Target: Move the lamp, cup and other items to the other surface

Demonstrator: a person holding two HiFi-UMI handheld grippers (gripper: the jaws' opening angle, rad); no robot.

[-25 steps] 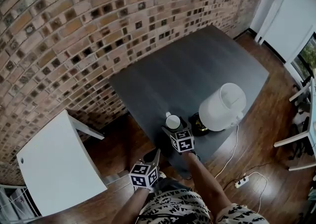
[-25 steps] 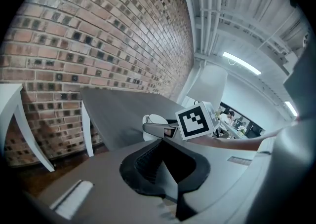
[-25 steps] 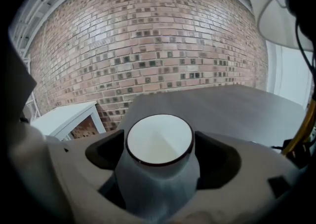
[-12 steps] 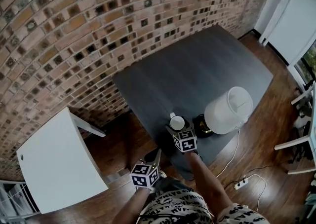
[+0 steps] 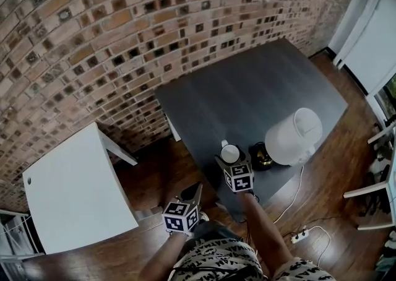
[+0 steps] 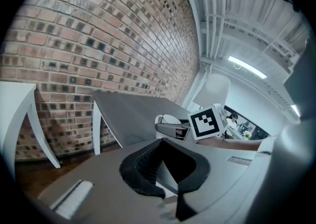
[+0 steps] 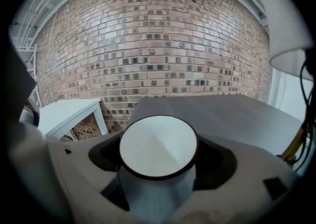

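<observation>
Cup (image 5: pixel 230 151) transfer is only starting: the white table (image 5: pixel 74 193) at left holds nothing yet; the left gripper (image 5: pixel 194 194) hangs open and empty; the right gripper (image 5: pixel 228 159), jaws just closed in, clasps the one cup at the dark table (image 5: pixel 247 88)'s near edge; one lamp (image 5: pixel 291 136) and one dark item (image 5: pixel 263 156), perhaps its base, remain there

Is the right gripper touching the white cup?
Touching. In the right gripper view, the right gripper has just been closing its jaws, and they press both sides of the cup between them.
</observation>
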